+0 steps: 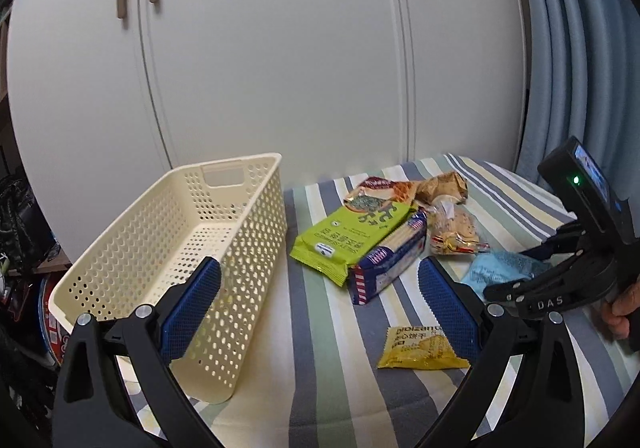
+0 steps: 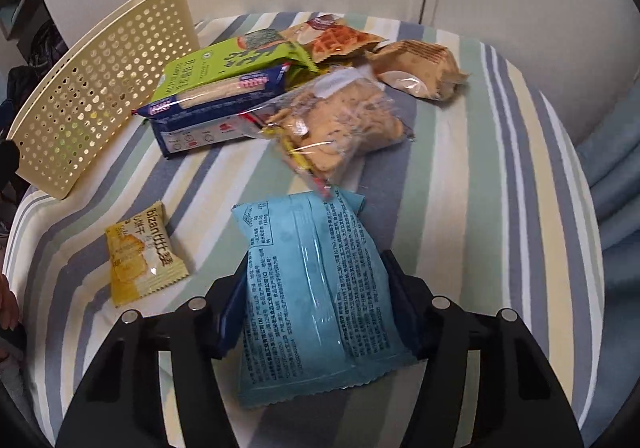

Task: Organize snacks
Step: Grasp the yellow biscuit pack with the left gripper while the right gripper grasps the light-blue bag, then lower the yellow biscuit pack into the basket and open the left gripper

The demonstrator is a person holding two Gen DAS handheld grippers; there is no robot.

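A cream perforated basket [image 1: 248, 248] [image 2: 100, 88] stands empty at the left of the striped surface. Beside it lies a pile of snacks: a green packet [image 1: 348, 232] [image 2: 224, 64], a dark blue cracker pack [image 1: 392, 260] [image 2: 212, 108], a clear bag of biscuits [image 1: 454, 228] [image 2: 340, 120], a waffle packet [image 2: 336, 40] and a brown packet [image 2: 416, 68]. A small yellow packet [image 1: 420, 348] [image 2: 140, 252] lies apart, nearer me. My right gripper [image 2: 318, 308] [image 1: 512, 276] is shut on a light blue packet [image 2: 316, 288] [image 1: 496, 268]. My left gripper [image 1: 320, 300] hangs open between basket and pile, holding nothing.
The striped cloth [image 1: 320, 368] covers a surface with a far edge close to white cupboard doors [image 1: 260, 68]. A blue curtain [image 1: 580, 68] hangs at the right. Dark clutter [image 1: 24, 240] sits on the floor left of the basket. A hand [image 1: 620, 312] holds the right gripper.
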